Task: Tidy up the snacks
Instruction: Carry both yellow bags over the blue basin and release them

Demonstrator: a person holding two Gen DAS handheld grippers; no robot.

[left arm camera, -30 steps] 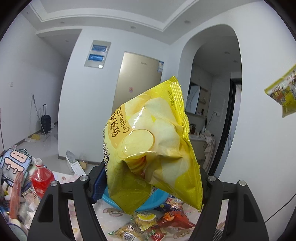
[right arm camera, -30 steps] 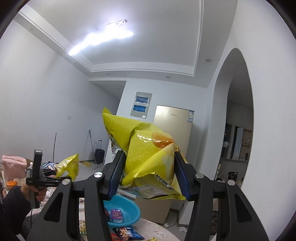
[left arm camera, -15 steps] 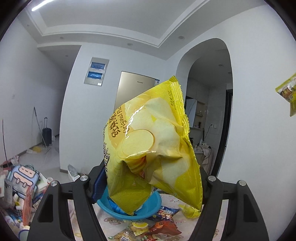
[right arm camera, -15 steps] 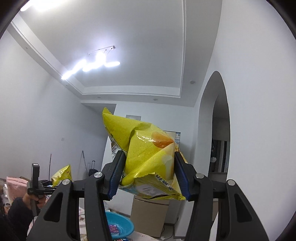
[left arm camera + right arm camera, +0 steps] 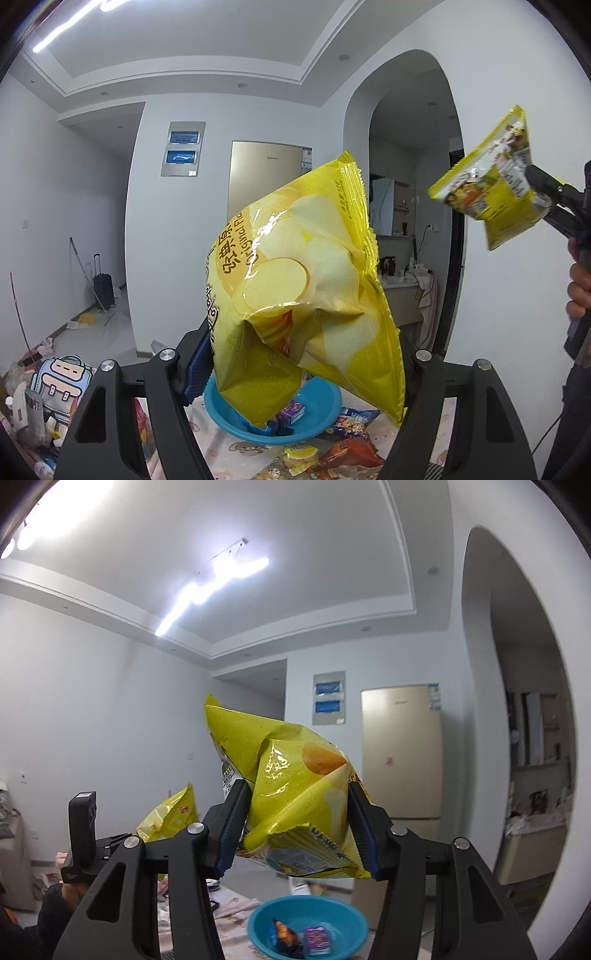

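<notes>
My left gripper [image 5: 295, 365] is shut on a large yellow chip bag [image 5: 295, 280] and holds it high above the table. My right gripper [image 5: 295, 834] is shut on a second yellow chip bag [image 5: 295, 794], also held high. Each shows in the other's view: the right bag [image 5: 491, 195] at the upper right, the left bag [image 5: 170, 816] at the left. A blue bowl [image 5: 325, 410] sits on the table below, also in the right wrist view [image 5: 347, 912], with a purple box [image 5: 317, 939] and a dark packet [image 5: 284, 934] inside.
Loose snack packets [image 5: 332, 450] lie on the patterned tablecloth in front of the bowl. A cluttered pile with a blue cartoon backpack [image 5: 59, 380] stands at the left. A gold fridge [image 5: 402, 749] and an archway are behind.
Both cameras tilted up, then came back down. The blue bowl shows more fully under both bags. The right gripper's bag has moved further into the left wrist view. Both grips are unchanged.
</notes>
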